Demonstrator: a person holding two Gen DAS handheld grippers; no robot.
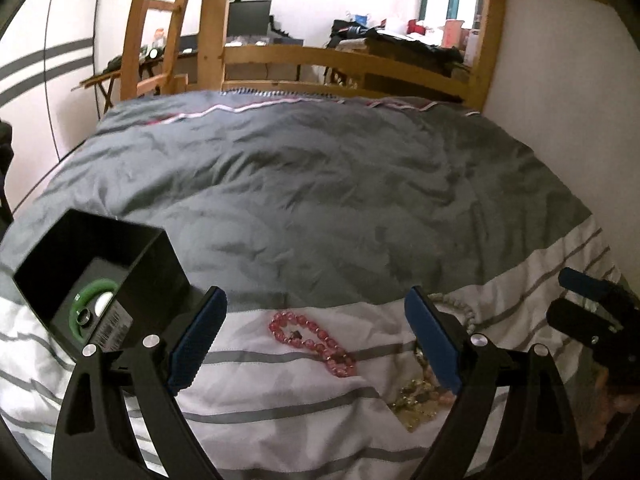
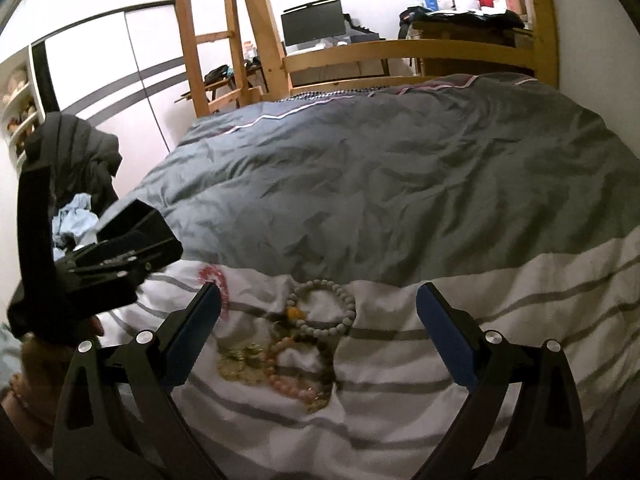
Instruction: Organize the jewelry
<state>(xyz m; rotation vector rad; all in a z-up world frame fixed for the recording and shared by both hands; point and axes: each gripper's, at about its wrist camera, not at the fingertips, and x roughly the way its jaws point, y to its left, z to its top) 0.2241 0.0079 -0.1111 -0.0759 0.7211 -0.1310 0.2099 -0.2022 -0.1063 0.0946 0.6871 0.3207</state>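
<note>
A red bead bracelet (image 1: 314, 342) lies on the white striped duvet between my left gripper's (image 1: 316, 336) open fingers. A black box (image 1: 100, 276) at the left holds a green bangle (image 1: 82, 308) and a ring (image 1: 86, 316). A gold chain pile (image 1: 416, 404) lies by the right finger. In the right wrist view my right gripper (image 2: 318, 332) is open and empty over a grey bead bracelet (image 2: 320, 308), a pink bead bracelet (image 2: 288, 376) and gold chains (image 2: 240, 364). The red bracelet (image 2: 214, 280) shows at the left. The right gripper (image 1: 592, 312) shows at the left wrist view's right edge.
The grey duvet (image 1: 320, 184) stretches back to a wooden bed frame (image 1: 340, 60). A ladder (image 2: 212, 36), desk with monitor (image 2: 314, 22) and wardrobe (image 2: 104, 68) stand beyond. Dark clothes (image 2: 80, 152) hang left of the bed. The left gripper body (image 2: 80, 264) shows at the left.
</note>
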